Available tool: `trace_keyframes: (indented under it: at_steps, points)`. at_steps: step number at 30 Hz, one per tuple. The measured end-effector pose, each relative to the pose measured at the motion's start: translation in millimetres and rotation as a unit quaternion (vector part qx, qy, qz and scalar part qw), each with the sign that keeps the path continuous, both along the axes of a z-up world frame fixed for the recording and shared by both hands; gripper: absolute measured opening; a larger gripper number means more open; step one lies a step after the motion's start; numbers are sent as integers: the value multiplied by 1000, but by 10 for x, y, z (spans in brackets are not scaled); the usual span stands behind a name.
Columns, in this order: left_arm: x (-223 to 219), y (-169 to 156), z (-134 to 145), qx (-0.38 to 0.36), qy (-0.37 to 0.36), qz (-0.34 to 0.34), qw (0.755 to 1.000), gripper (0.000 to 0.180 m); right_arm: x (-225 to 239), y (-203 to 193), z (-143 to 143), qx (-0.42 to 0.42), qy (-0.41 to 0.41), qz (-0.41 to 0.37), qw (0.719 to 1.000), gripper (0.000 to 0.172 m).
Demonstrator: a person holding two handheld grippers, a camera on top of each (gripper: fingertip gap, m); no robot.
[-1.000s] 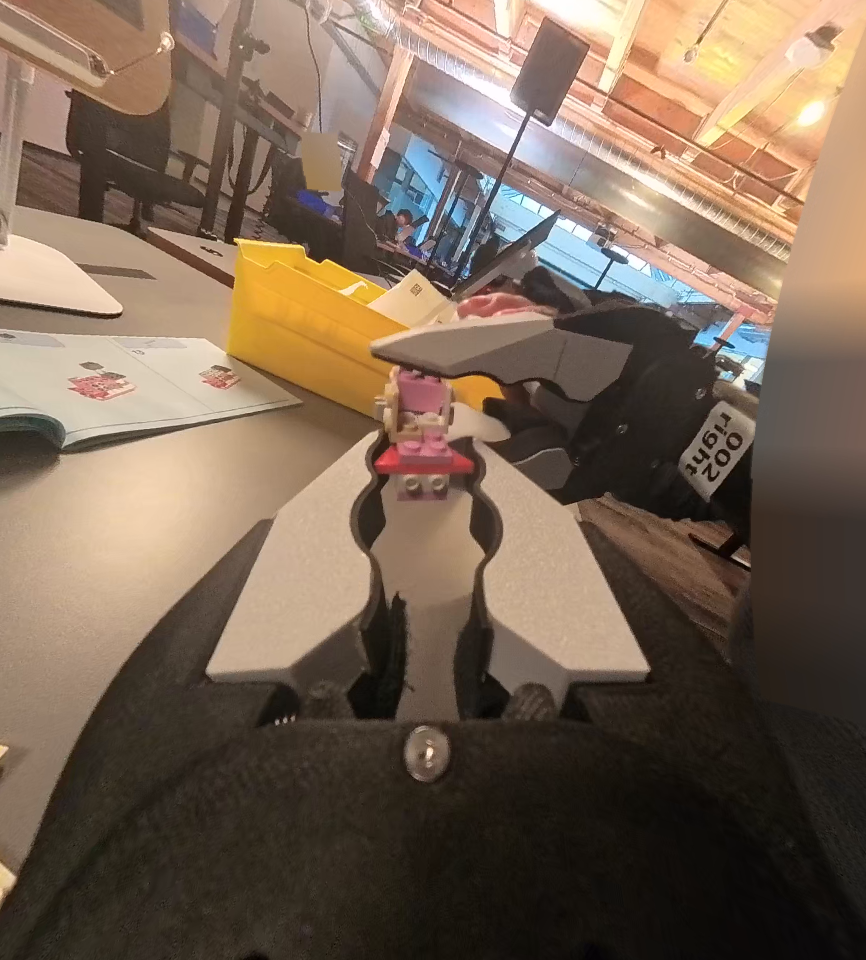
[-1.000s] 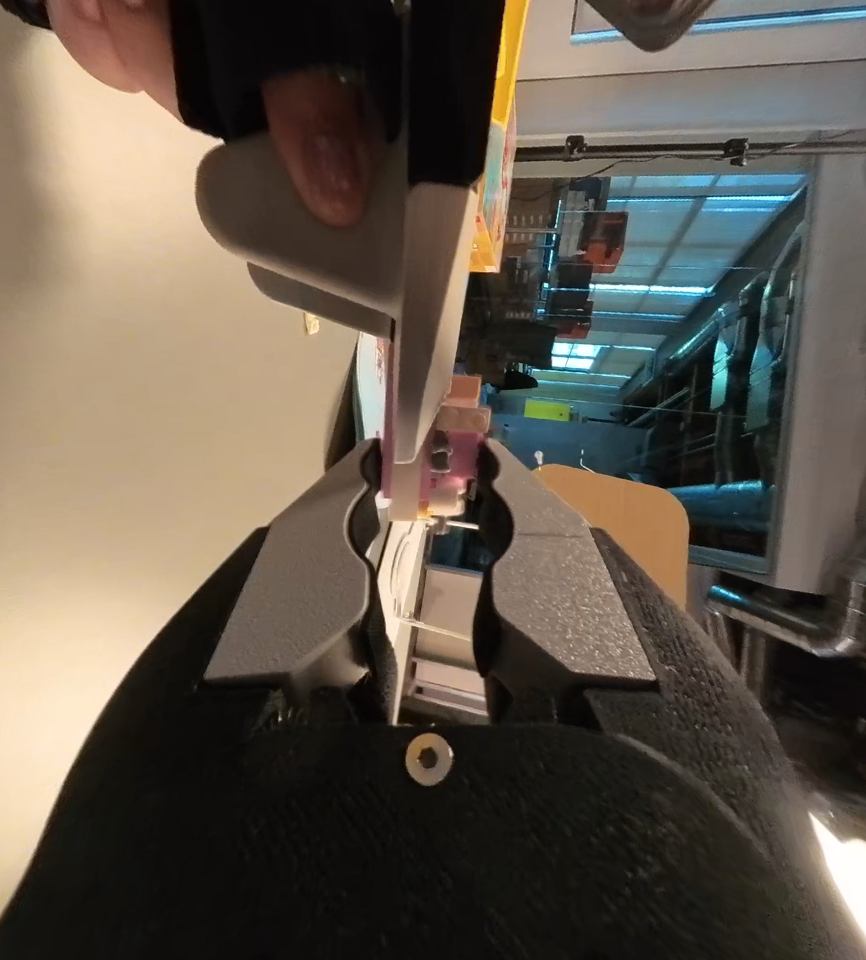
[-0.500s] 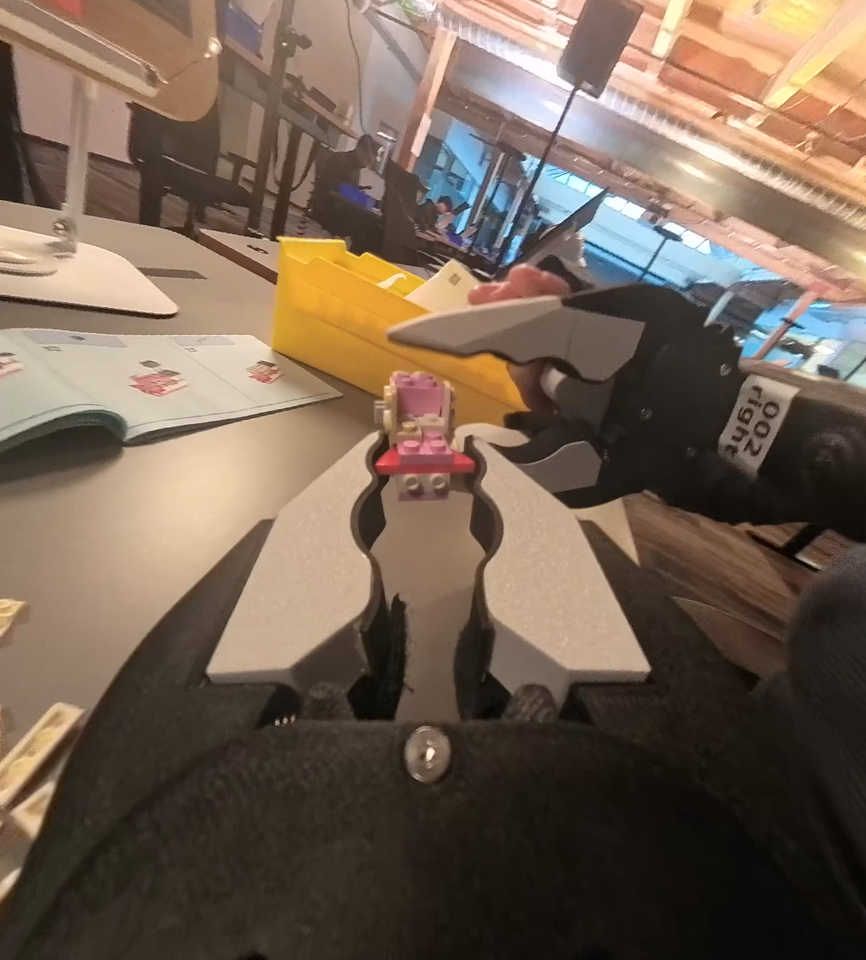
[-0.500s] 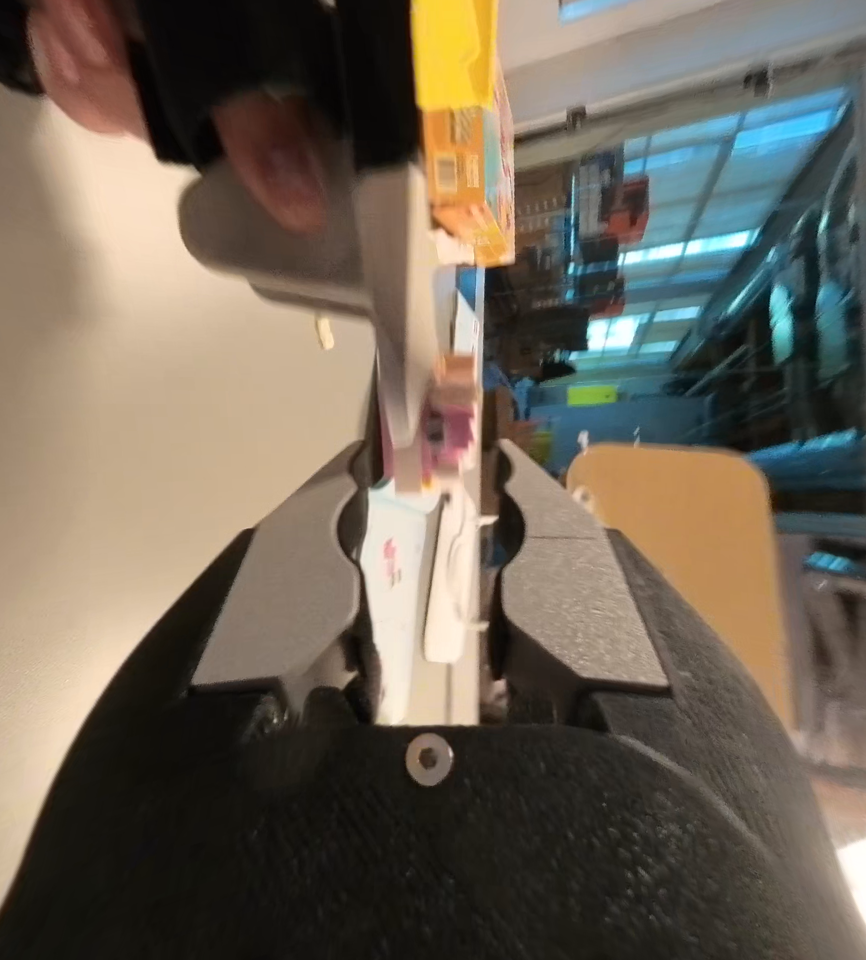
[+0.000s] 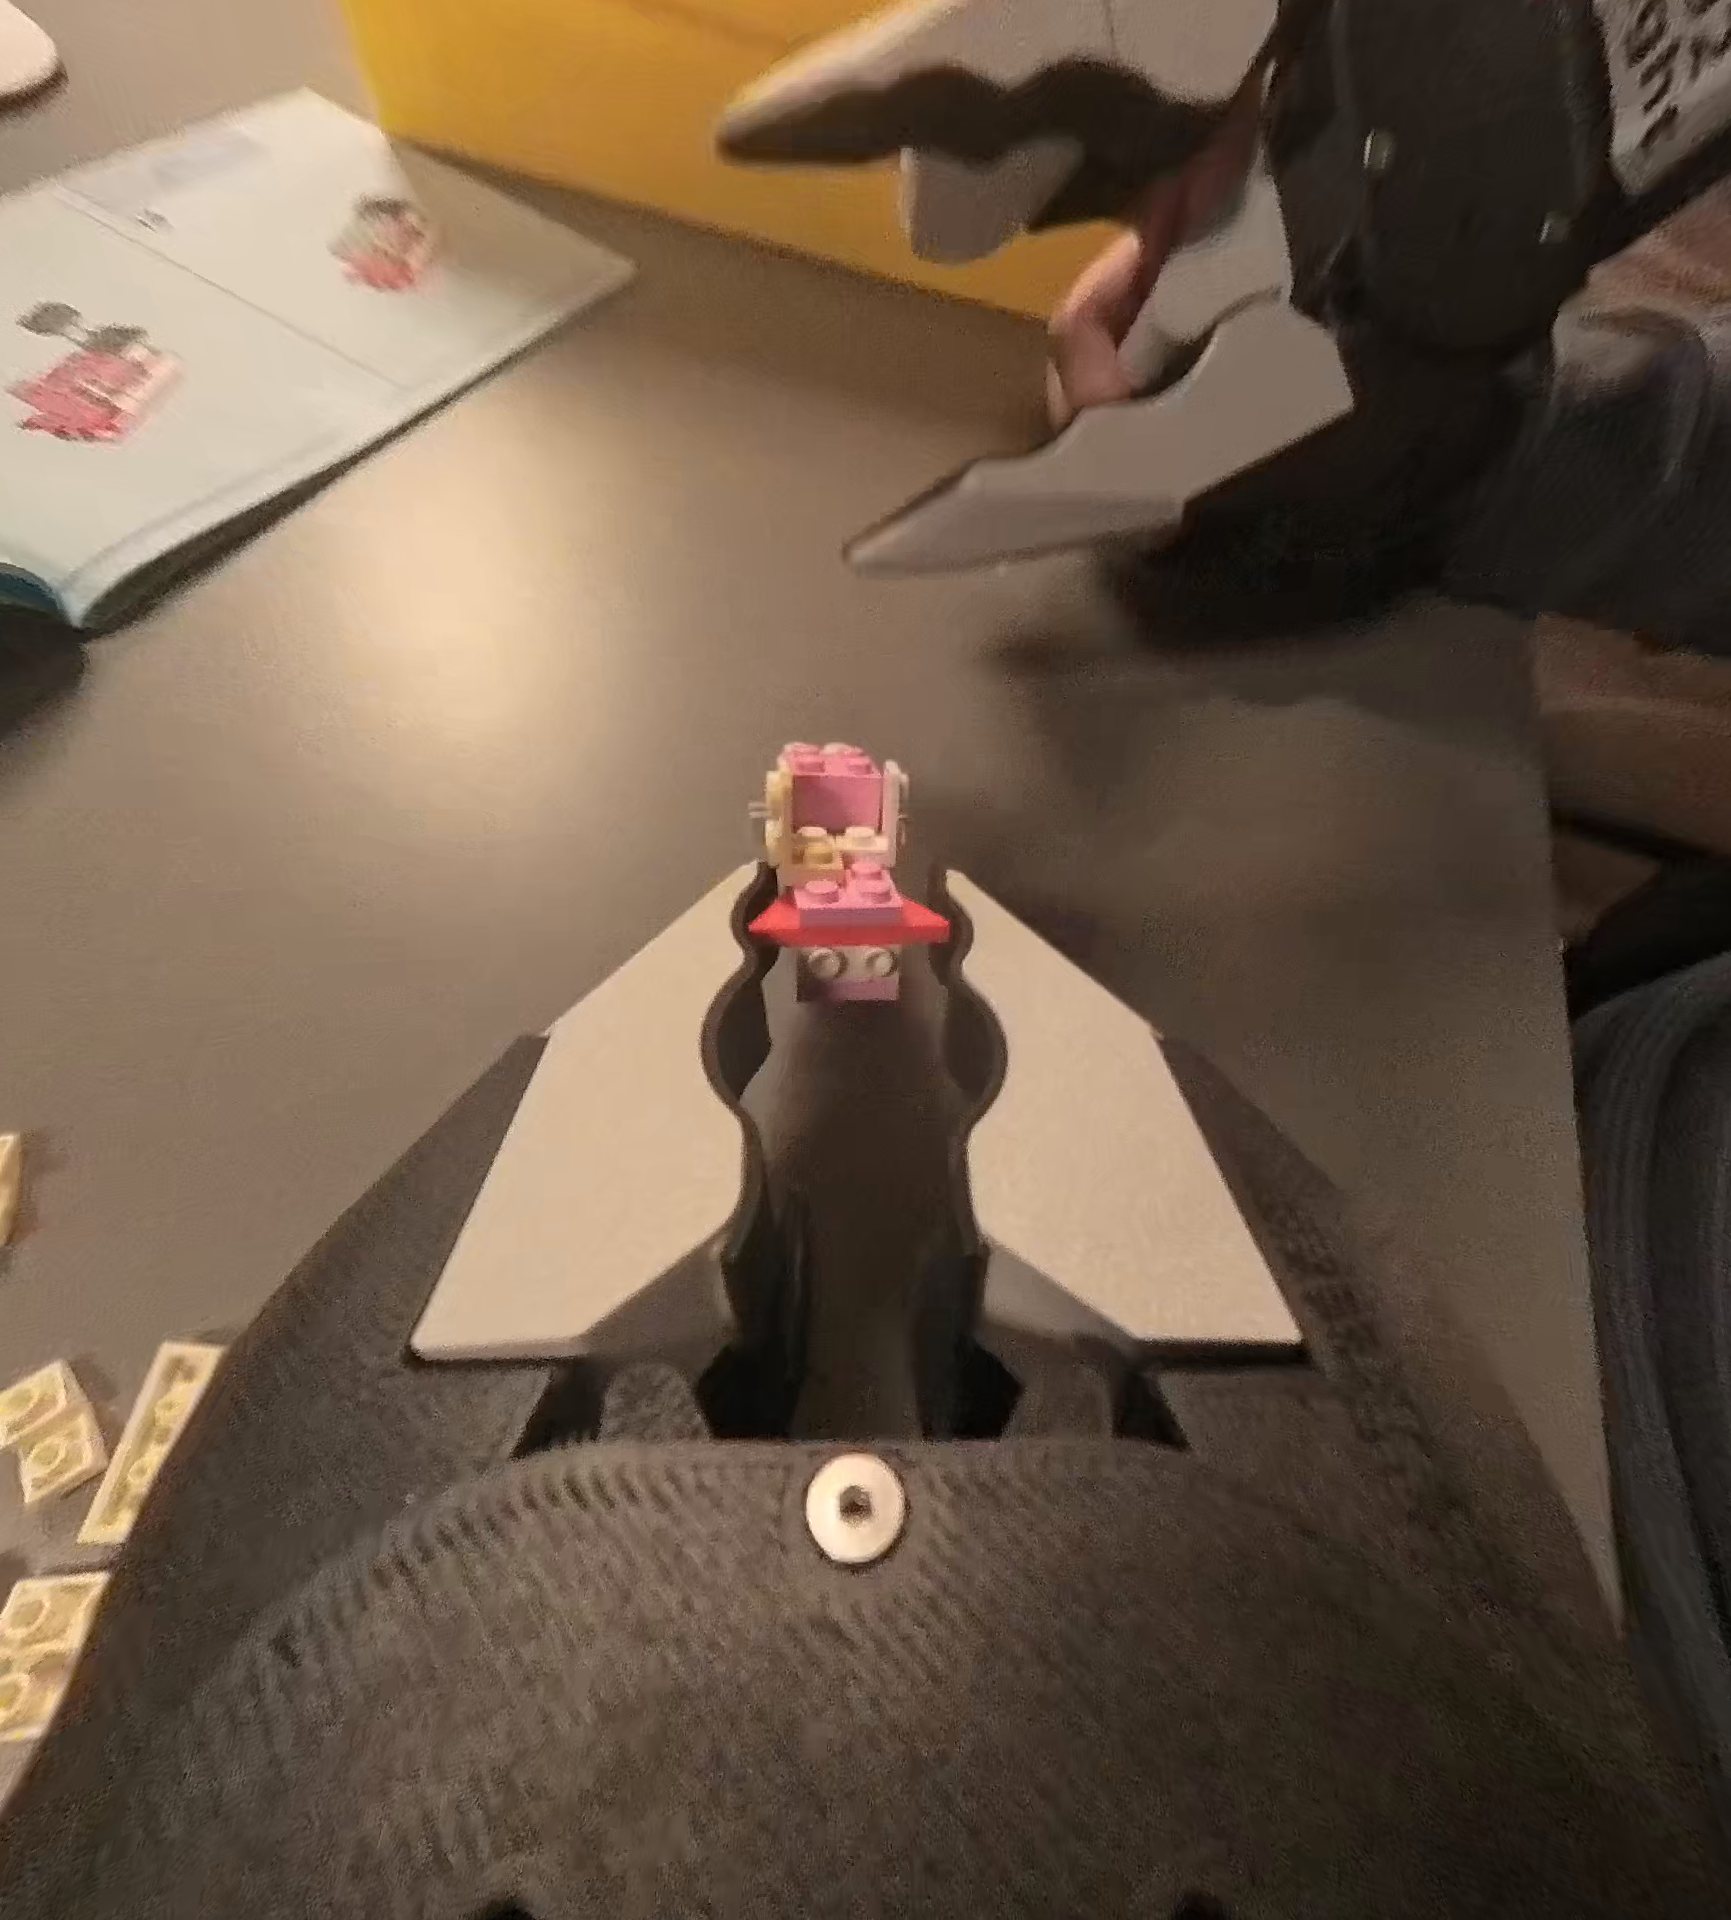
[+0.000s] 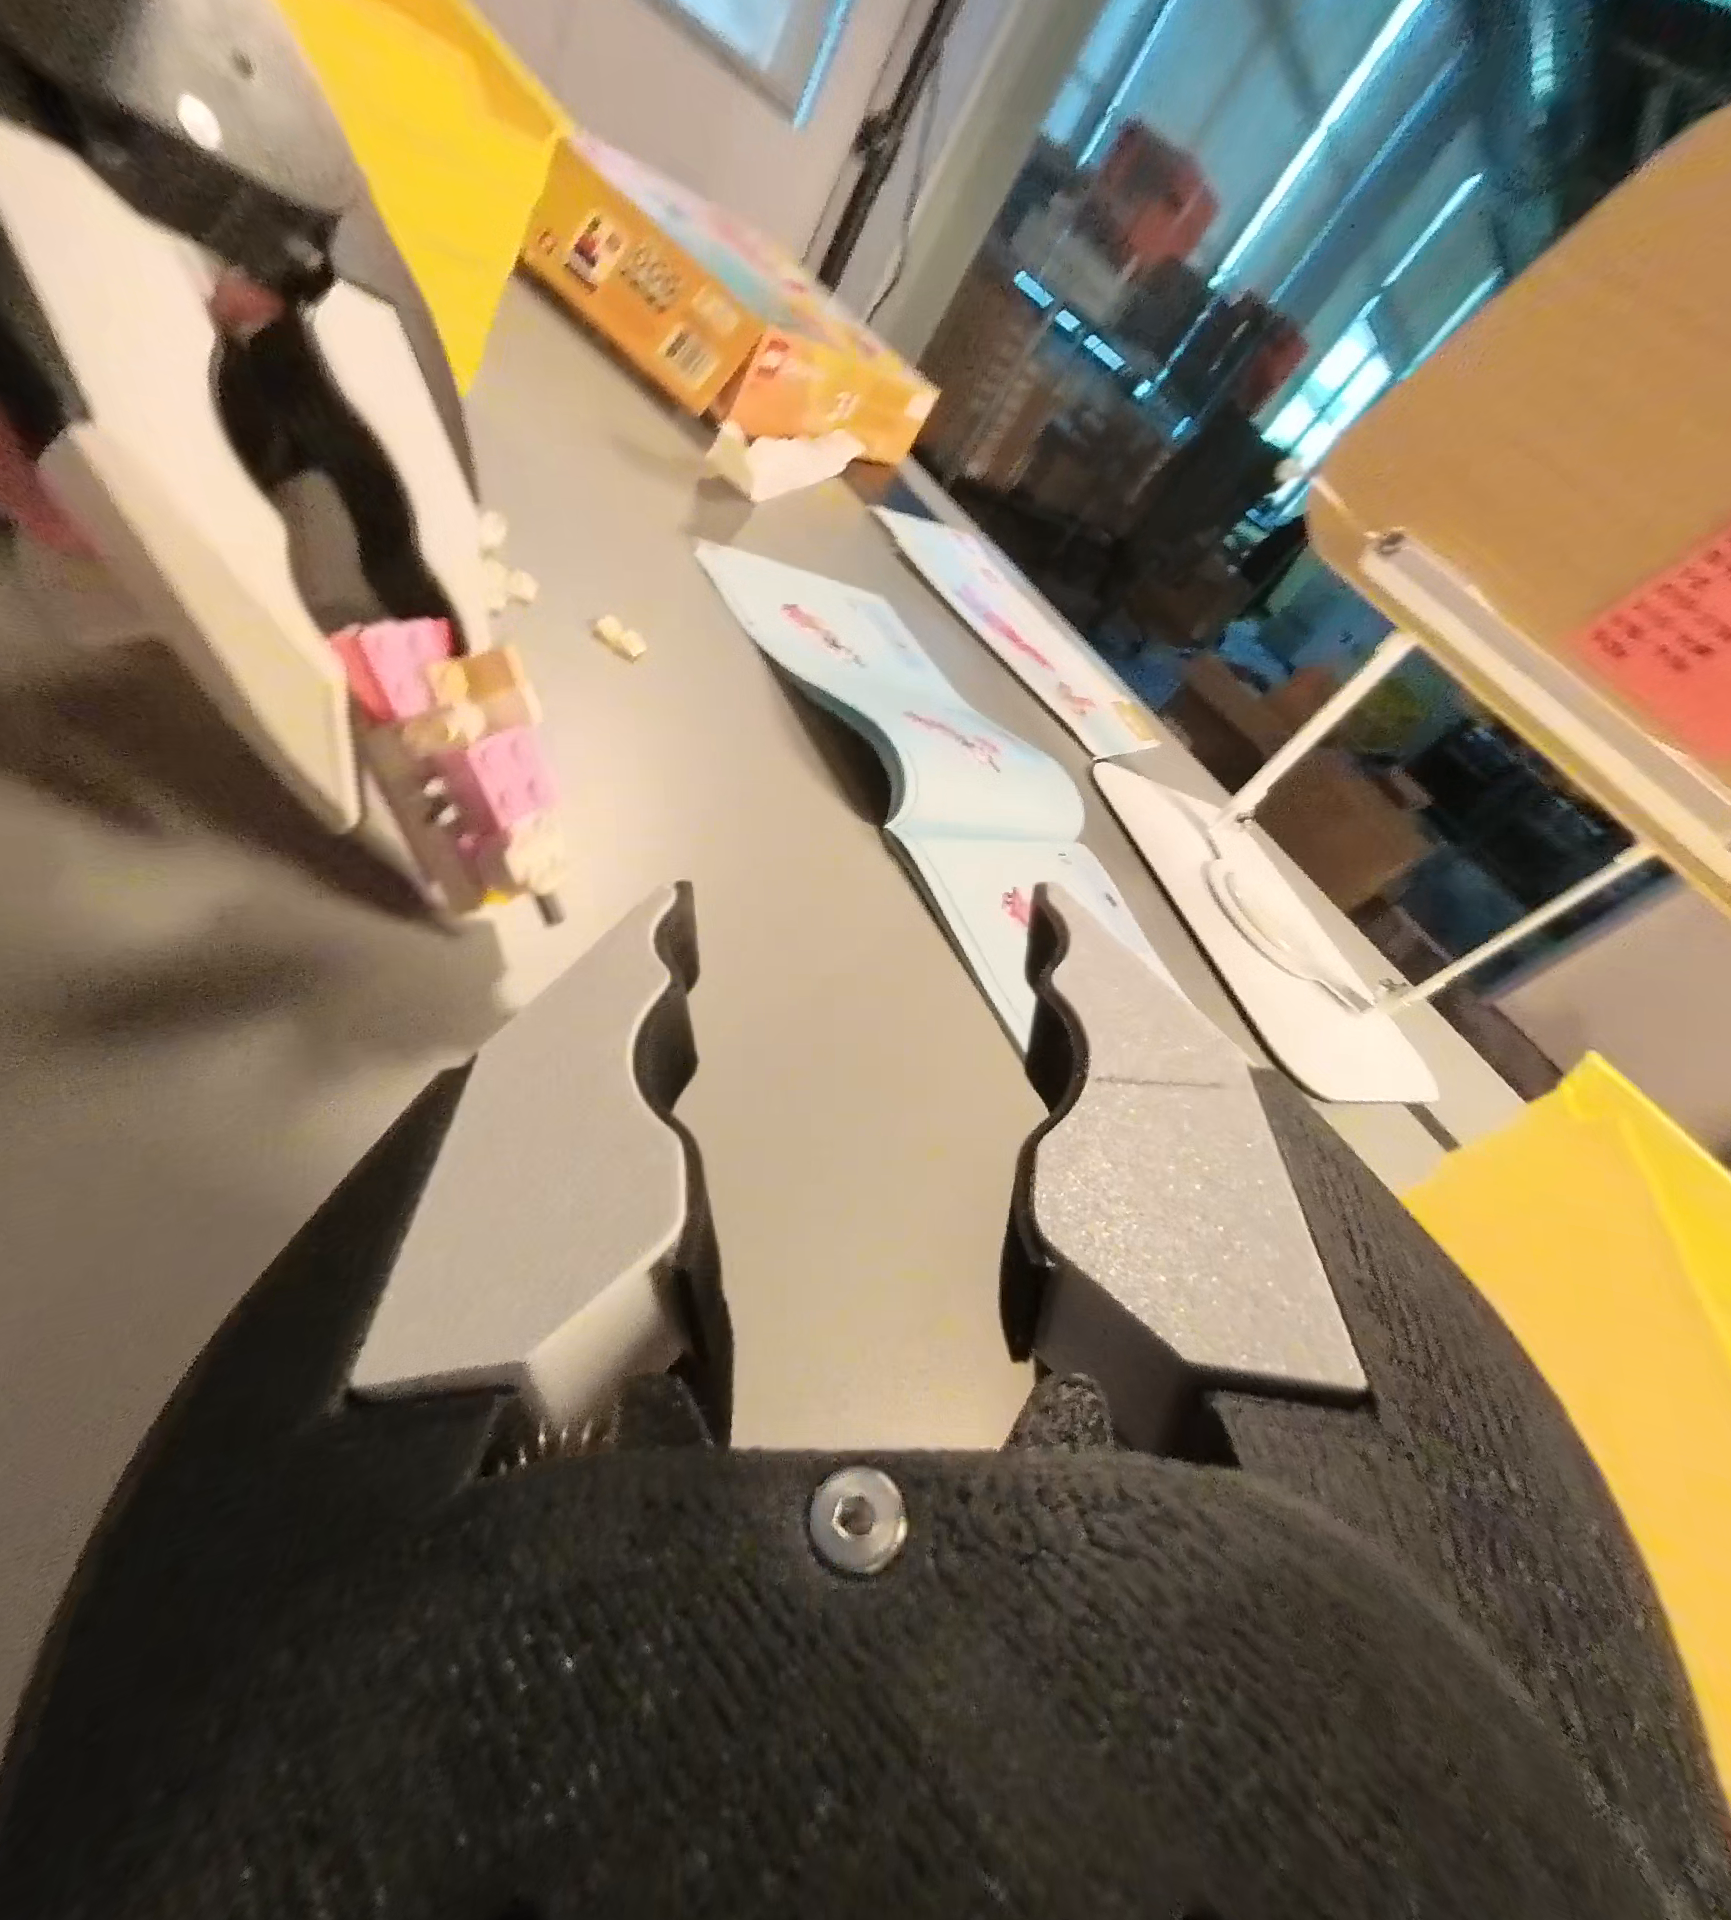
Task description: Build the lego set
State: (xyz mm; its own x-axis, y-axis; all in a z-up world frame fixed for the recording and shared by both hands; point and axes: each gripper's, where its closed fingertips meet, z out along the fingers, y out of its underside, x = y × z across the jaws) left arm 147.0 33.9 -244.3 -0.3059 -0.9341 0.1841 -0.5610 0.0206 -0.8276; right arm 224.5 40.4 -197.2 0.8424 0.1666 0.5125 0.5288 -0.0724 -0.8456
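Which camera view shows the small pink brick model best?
The left wrist view: the pink brick model sits centred and fairly sharp, clamped at its red plate between the left gripper fingers. The right wrist view shows it off to the left, blurred, from the side, partly behind a finger.

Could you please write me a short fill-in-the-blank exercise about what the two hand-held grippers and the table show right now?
1. The left hand-held gripper is clamped on a small brick model that is mostly ____ in colour.
2. The right hand-held gripper has its jaws ____, with nothing between them.
3. The bin behind the open booklet is ____.
4. The loose little plates on the table are ____ coloured.

Missing words: pink; open; yellow; cream
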Motion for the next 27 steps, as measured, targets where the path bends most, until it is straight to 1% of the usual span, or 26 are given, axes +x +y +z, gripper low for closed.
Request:
trace_keyframes:
  at_steps: [3,9,18,24,27]
  points:
    - [-16,-48,-81,23,20,-16,999,28,75,3,118,41,7,-19,999,56]
    - [-99,-77,-195,40,55,-41,997,29,193,31,176,58,31,-45,997,56]
    - [-113,-93,-196,43,57,-24,997,30,193,2,207,70,35,-41,996,54]
    - [-172,-114,-187,32,57,-10,998,39,216,-11,228,74,44,-43,995,54]
    - [-216,-89,-162,26,53,8,998,53,230,-22,244,79,47,-45,995,54]
